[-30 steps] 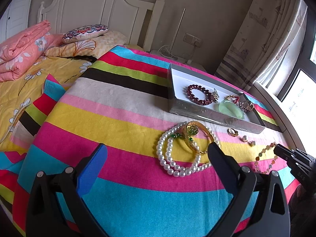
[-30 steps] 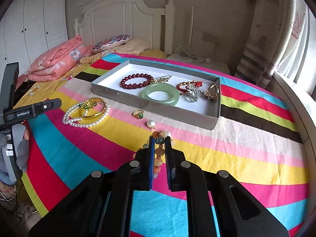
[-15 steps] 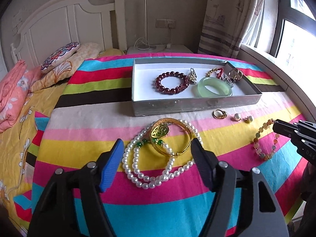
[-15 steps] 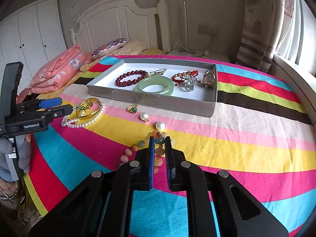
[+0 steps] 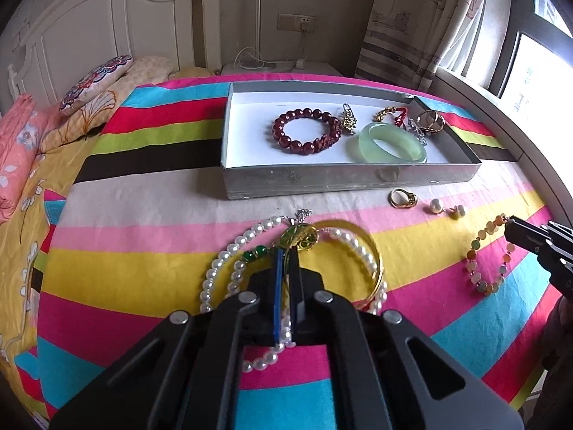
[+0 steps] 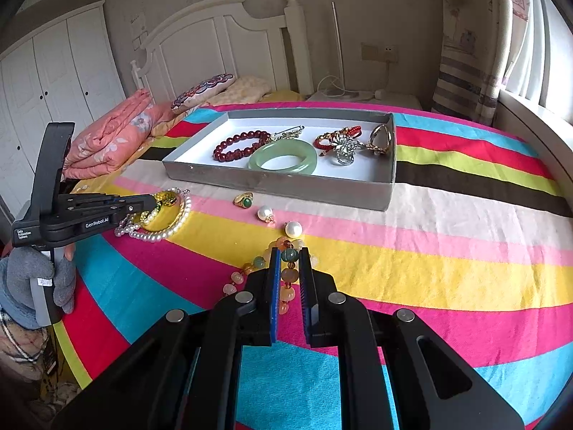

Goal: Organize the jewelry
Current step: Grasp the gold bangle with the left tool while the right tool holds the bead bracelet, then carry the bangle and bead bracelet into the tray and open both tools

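Observation:
A grey tray (image 5: pixel 351 177) (image 6: pixel 286 184) on the striped bedspread holds a dark red bead bracelet (image 5: pixel 304 130), a green jade bangle (image 5: pixel 390 143) and small gold and red pieces. My left gripper (image 5: pixel 285 251) is shut on the gold bangle (image 5: pixel 372 261), which lies with the pearl necklace (image 5: pixel 222 272); it also shows in the right wrist view (image 6: pixel 152 200). My right gripper (image 6: pixel 289 251) is shut on the multicoloured bead bracelet (image 6: pixel 286 276) (image 5: pixel 483 268), its jaws slightly parted around the beads.
A gold ring with a green stone (image 6: pixel 244 200) (image 5: pixel 403 199) and two pearl earrings (image 6: pixel 265 213) (image 6: pixel 293 229) lie in front of the tray. Folded pink quilt (image 6: pixel 111 136) and pillows (image 6: pixel 204 89) sit at the headboard. A window ledge (image 6: pixel 530 114) runs along the right.
My left gripper has moved in over the gold bangle and pearls and closed from wide open to shut. My right gripper's jaws have parted slightly around the bead bracelet.

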`<action>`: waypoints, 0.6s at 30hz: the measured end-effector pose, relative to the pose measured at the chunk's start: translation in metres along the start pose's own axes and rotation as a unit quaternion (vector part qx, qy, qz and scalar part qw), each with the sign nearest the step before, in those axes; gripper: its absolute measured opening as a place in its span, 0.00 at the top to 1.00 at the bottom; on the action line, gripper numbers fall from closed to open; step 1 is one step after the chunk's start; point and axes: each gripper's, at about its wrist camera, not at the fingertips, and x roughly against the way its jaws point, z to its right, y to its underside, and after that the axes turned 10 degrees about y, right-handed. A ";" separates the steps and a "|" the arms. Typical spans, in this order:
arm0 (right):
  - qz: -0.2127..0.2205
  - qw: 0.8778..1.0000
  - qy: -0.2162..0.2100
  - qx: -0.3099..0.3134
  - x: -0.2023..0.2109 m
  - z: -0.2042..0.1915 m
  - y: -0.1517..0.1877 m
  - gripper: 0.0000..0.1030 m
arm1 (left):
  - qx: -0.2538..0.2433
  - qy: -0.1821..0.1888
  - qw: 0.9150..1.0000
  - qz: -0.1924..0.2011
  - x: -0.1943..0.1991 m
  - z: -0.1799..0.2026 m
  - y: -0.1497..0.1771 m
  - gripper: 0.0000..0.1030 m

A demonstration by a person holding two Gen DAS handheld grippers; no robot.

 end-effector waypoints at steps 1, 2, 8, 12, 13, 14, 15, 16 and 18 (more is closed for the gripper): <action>0.000 1.000 0.000 0.000 0.000 0.000 0.000 0.89 | -0.003 -0.003 1.000 0.006 0.002 0.002 0.000 0.98; 0.000 1.000 0.000 0.000 0.000 0.000 0.000 0.89 | -0.006 -0.005 1.000 0.009 0.003 0.004 0.001 0.98; 0.001 1.000 0.001 0.001 0.000 0.000 0.000 0.89 | -0.012 0.003 1.000 0.026 0.015 0.010 0.001 0.98; 0.000 1.000 0.002 0.003 0.000 -0.001 0.000 0.89 | -0.020 -0.001 0.999 0.030 0.019 0.013 -0.001 0.98; 0.001 1.000 0.002 0.003 0.000 -0.001 0.000 0.89 | -0.022 -0.002 0.999 0.030 0.019 0.014 -0.001 0.98; 0.001 1.000 0.002 0.003 0.000 -0.001 0.000 0.89 | -0.023 -0.003 0.999 0.029 0.018 0.015 -0.001 0.98; 0.001 1.000 0.002 0.003 0.000 -0.001 0.000 0.89 | -0.024 -0.004 0.999 0.028 0.017 0.015 0.000 0.98; 0.001 1.000 0.002 0.004 0.000 -0.001 0.000 0.89 | -0.025 -0.005 0.999 0.026 0.016 0.016 0.001 0.98; 0.002 1.000 0.002 0.004 0.000 -0.001 0.000 0.89 | -0.026 -0.006 0.999 0.024 0.014 0.016 0.002 0.98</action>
